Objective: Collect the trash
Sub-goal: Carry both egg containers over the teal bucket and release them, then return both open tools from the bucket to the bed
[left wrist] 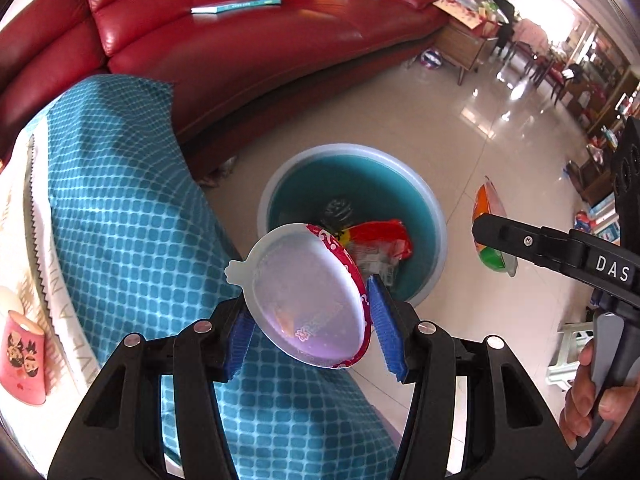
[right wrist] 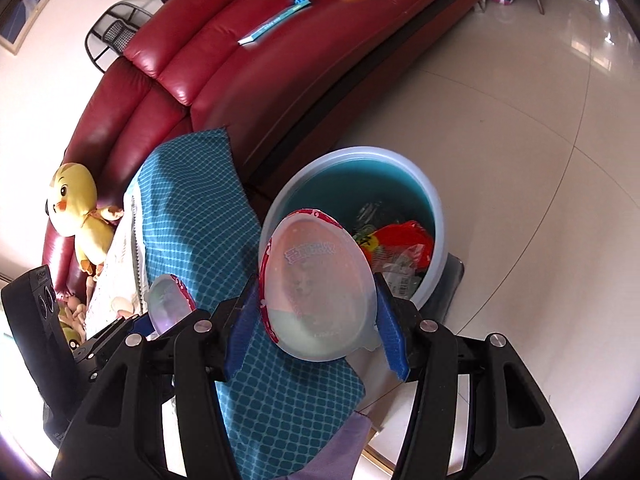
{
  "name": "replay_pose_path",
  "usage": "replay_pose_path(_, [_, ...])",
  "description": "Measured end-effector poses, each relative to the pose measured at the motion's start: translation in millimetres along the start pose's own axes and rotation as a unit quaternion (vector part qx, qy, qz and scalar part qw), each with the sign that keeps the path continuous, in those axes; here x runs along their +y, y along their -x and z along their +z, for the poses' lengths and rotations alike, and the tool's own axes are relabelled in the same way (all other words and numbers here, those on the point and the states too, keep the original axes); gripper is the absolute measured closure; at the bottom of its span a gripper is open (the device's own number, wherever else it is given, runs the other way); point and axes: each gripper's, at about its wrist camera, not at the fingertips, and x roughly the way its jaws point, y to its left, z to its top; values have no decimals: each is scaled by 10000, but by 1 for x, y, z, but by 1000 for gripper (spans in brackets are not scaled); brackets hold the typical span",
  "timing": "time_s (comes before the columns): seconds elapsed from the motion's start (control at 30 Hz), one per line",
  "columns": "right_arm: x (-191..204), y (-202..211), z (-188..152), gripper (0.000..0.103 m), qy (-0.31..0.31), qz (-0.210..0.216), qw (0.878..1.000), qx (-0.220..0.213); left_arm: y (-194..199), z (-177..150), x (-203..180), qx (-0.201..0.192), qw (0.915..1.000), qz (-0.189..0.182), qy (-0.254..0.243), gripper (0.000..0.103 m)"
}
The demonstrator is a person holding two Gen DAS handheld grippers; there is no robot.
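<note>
My left gripper (left wrist: 312, 322) is shut on a shallow translucent plastic cup (left wrist: 308, 292) with a red printed rim, its blue pads (left wrist: 386, 328) pressing on both sides. It hangs over the edge of the teal checked cloth, just short of the teal trash bin (left wrist: 352, 148) on the floor. My right gripper (right wrist: 318, 320) is shut on a similar red-rimmed cup (right wrist: 320, 288), held in front of the bin's white rim (right wrist: 360, 152). The bin holds a red wrapper (right wrist: 404, 240) and other trash. Each view shows the other gripper beside it: the right gripper (left wrist: 500, 240) with its cup (left wrist: 485, 202), the left gripper's cup (right wrist: 166, 304).
A red leather sofa (left wrist: 240, 48) curves behind the bin, with a book (left wrist: 236, 5) on its seat and a yellow duck plush (right wrist: 76, 208) at its end. A teal checked cloth (right wrist: 192, 208) covers the surface below both grippers. A pink cup (left wrist: 22, 356) stands on it. A hand (left wrist: 588, 396) grips the right handle.
</note>
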Motion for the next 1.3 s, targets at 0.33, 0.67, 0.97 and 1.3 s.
replay_pose_path(0.33, [-6, -15, 8, 50, -55, -117, 9998, 120, -41, 17, -17, 309, 9995, -105, -13, 38])
replay_pose_path(0.67, [4, -28, 7, 50, 8, -151, 9997, 213, -35, 11, 10, 209, 9995, 38, 249, 19])
replay_pose_path(0.97, [14, -37, 8, 50, 156, -245, 9992, 256, -19, -6, 27, 146, 9994, 130, 291, 10])
replay_pose_path(1.3, [27, -47, 5, 27, 215, -299, 9986, 386, -11, -33, 40, 231, 9993, 165, 257, 8])
